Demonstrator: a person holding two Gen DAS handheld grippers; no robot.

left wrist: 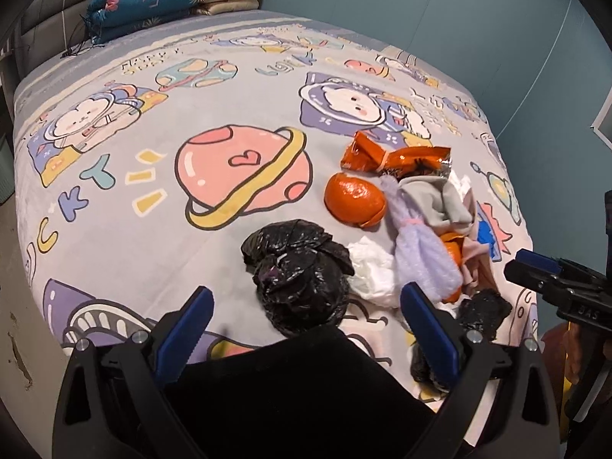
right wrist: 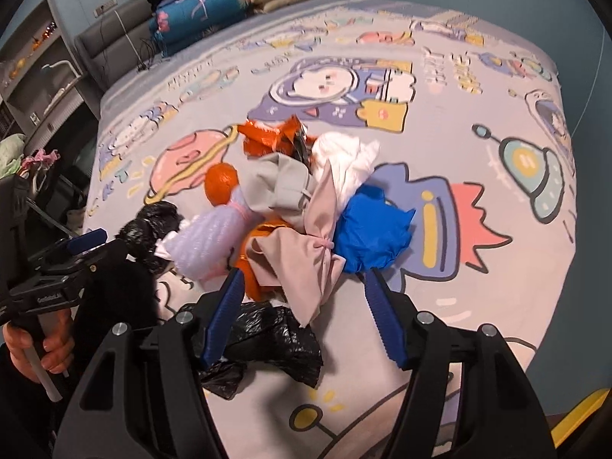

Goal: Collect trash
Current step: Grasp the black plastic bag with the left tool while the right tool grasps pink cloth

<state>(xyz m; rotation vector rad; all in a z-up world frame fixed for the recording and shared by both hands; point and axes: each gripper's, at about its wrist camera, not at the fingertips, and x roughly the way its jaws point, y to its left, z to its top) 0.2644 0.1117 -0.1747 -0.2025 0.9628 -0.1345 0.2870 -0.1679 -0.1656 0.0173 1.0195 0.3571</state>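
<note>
Bed (left wrist: 114, 206) w/ cartoon sheet holds the whole trash pile (right wrist: 290, 206) near its edge; nothing collected yet. Left gripper (left wrist: 306, 306) open over black bag (left wrist: 298, 267); right gripper (right wrist: 302, 287) open, pink wrapper (right wrist: 306, 260) betw. jaws, untouched, long axis running away from the gripper.

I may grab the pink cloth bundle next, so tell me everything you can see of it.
The pink cloth bundle is pale pink, matte fabric, cinched near its middle by a thin pink tie so that both ends flare like a bow. It lies crumpled on the printed bedsheet at the near side of the trash pile. It overlaps orange peel and a black plastic bag, and touches the blue plastic and grey cloth. The right gripper hovers open over it, not gripping.
</note>
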